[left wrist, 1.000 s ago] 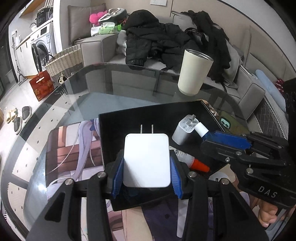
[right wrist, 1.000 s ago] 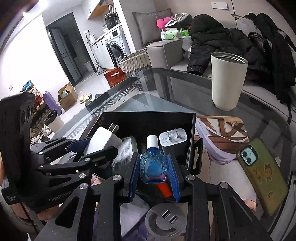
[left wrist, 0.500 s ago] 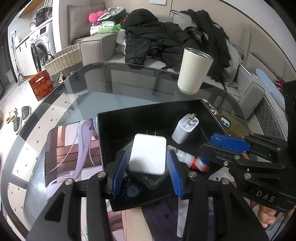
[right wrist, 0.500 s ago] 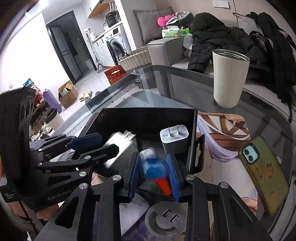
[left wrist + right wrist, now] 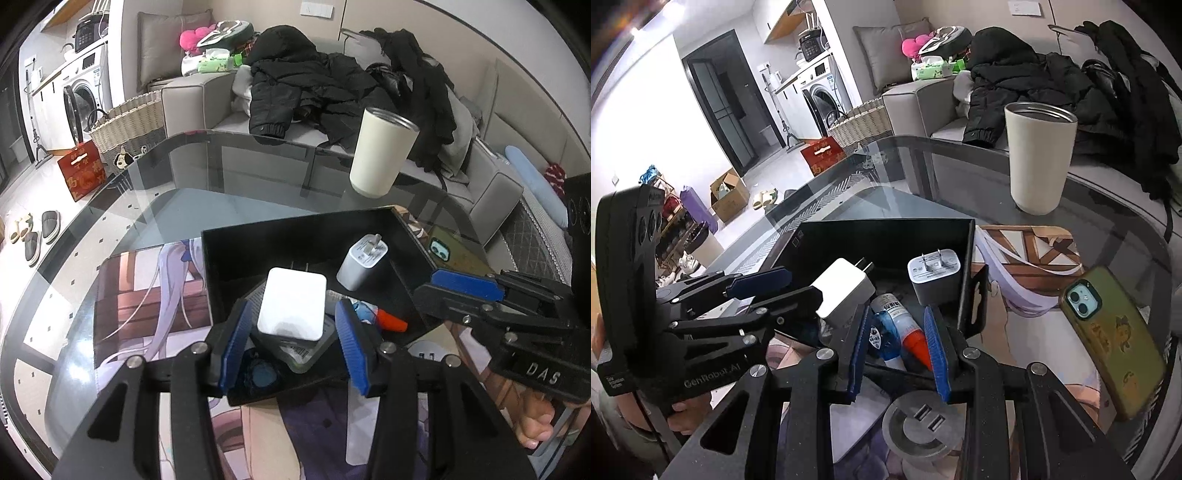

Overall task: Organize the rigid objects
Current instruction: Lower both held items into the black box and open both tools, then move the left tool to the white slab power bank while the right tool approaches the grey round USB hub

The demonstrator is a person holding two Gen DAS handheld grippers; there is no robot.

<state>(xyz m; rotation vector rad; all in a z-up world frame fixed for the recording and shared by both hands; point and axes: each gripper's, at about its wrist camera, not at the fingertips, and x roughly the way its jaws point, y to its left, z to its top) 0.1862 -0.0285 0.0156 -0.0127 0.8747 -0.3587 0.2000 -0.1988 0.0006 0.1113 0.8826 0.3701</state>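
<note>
A black tray point(image 5: 295, 236) point(image 5: 886, 236) sits on the glass table. In it lie a flat white charger point(image 5: 291, 304) point(image 5: 842, 291), a smaller white plug adapter point(image 5: 362, 262) point(image 5: 934, 275), a blue bottle point(image 5: 882, 332) and a white tube with an orange cap point(image 5: 912, 339) point(image 5: 391, 321). My left gripper point(image 5: 291, 339) is open, its pads apart on either side of the flat charger, which rests on a grey pack. My right gripper point(image 5: 897, 350) is open over the bottle and tube, not squeezing them.
A cream tumbler point(image 5: 380, 155) point(image 5: 1038, 158) stands behind the tray. A phone in an olive case point(image 5: 1112, 339) lies to the right on a printed mat point(image 5: 147, 295). A round grey socket hub point(image 5: 923, 424) sits at the near edge. A sofa with black coats stands behind.
My left gripper opened and let the flat white charger down into the tray. My right gripper opened and let the blue bottle down beside the orange-capped tube.
</note>
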